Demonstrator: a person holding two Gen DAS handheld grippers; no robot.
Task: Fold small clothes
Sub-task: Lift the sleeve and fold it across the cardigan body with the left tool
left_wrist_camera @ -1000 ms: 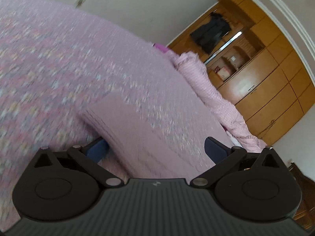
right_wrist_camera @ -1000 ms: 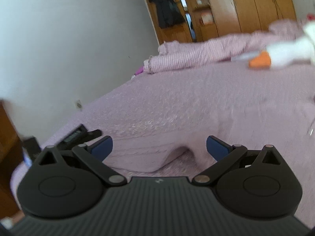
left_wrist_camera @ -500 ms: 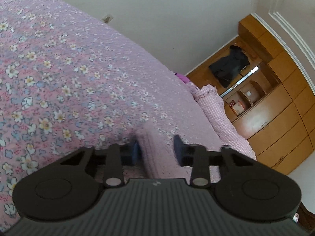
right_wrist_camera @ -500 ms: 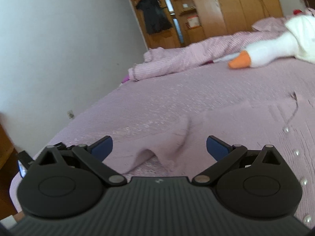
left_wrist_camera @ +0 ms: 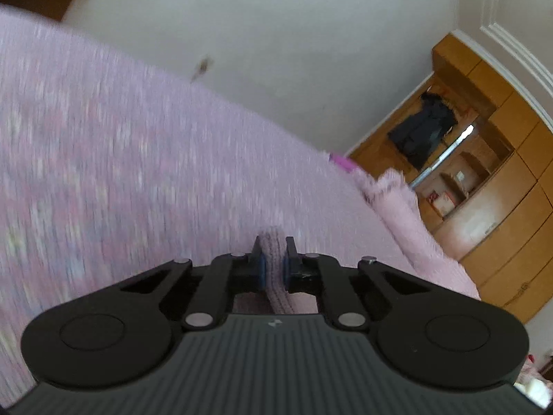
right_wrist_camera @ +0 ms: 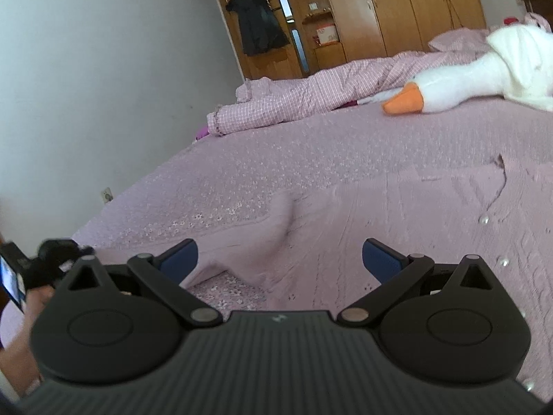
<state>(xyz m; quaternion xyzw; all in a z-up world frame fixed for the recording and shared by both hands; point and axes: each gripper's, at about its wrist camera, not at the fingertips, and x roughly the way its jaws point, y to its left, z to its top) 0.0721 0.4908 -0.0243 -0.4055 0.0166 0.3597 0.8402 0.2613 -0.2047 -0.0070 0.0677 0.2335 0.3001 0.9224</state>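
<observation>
Your left tool [left_wrist_camera: 273,264] pinches the sweater's [right_wrist_camera: 397,214] sleeve; your right tool [right_wrist_camera: 279,259], spread, hovers. Next, carry the sleeve toward 3 o'clock across the body.

No readable text, label or number appears anywhere (the shelf boxes are too blurred).

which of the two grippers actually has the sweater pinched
The left gripper: its fingers are shut on a fold of the pink knit sweater. The right gripper is open above it.
</observation>
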